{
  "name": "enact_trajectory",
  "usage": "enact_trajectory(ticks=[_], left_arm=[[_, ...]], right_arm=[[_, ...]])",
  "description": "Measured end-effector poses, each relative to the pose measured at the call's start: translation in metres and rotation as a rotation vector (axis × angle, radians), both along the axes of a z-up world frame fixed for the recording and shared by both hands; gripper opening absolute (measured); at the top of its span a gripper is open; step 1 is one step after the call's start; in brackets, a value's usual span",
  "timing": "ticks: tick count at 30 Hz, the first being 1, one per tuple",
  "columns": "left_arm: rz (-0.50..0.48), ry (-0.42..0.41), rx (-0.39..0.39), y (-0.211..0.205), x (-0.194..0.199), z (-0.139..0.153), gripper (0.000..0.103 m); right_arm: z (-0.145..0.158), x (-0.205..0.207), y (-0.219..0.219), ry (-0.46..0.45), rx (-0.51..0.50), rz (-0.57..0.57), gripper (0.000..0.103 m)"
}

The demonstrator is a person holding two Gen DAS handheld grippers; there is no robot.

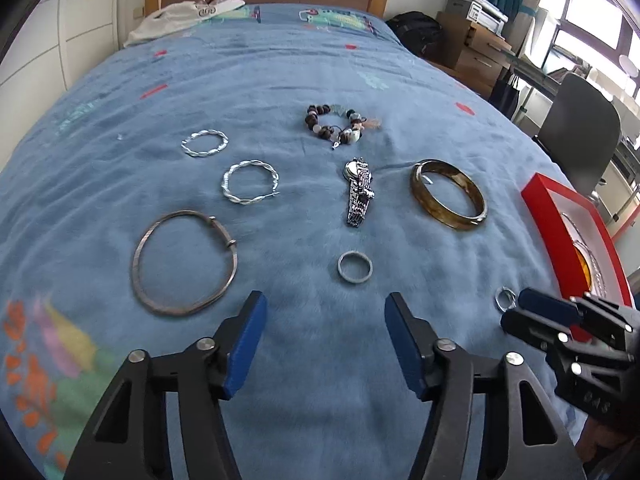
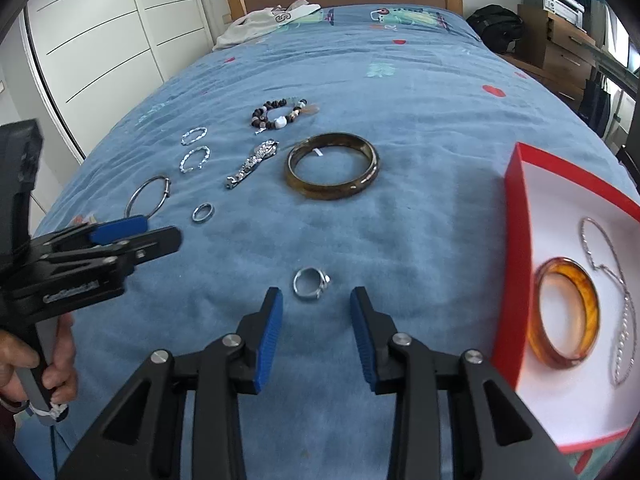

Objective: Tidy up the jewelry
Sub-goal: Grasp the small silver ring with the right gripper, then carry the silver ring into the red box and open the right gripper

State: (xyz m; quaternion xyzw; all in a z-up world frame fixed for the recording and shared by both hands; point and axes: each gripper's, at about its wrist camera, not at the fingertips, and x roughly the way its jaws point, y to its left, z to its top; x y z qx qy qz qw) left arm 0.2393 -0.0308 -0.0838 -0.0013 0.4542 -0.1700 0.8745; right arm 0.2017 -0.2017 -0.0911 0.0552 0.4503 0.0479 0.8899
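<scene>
A: Where did the jewellery lie?

B: Spread over the blue fleece bedspread (image 1: 320, 80). A plain silver band ring (image 1: 355, 267) sat just ahead of the left gripper (image 1: 325, 340), whose blue-padded jaws stood apart with nothing between them. To its left lay a thin grey wire bangle (image 1: 185, 263), and beyond that two twisted silver hoops (image 1: 249, 187), one farther off than the other. A metal-link wristwatch (image 1: 359, 193) lay in the middle, a dark bead bracelet (image 1: 338, 122) behind it, and a wide brown glossy bangle (image 2: 331, 166) to the right.

A: And the right gripper?

B: The right gripper (image 2: 316, 332) pointed down at a silver ring with a small setting (image 2: 310, 283), which rested on the fabric just ahead of the fingertips. Its jaws were spread too, gripping nothing, the ring untouched.

A: Was anything already put away?

B: Yes. The shallow red box with a white lining (image 2: 516, 240), at the right edge of the bed, held an amber translucent bangle (image 2: 568, 312) and a silver chain necklace (image 2: 618, 280) beside it.
</scene>
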Motion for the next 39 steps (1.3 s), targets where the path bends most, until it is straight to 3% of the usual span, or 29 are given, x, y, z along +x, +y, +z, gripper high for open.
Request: enact_trajectory(ticks=[10, 12, 15, 27, 39], left_arm=[[0.013, -0.024, 0.030, -0.012, 0.013, -0.011, 0.045], [-0.001, -0.031, 0.034, -0.015, 0.010, -0.011, 0.032], [-0.011, -0.023, 0.006, -0.018, 0.009, -0.011, 0.020], [0.004, -0.020, -0.008, -0.014, 0.000, 0.001, 0.020], [-0.021, -0.105, -0.007, -0.026, -0.031, 0.061, 0.020]], right_arm=[[-0.011, 0.010, 0.006, -0.007, -0.013, 0.030, 0.023], [-0.012, 0.010, 0.006, -0.009, -0.017, 0.033, 0.020], [-0.012, 0.011, 0.006, -0.013, -0.019, 0.037, 0.020], [0.000, 0.005, 0.003, -0.033, 0.014, 0.034, 0.020], [0.064, -0.029, -0.009, -0.144, 0.013, -0.002, 0.020]])
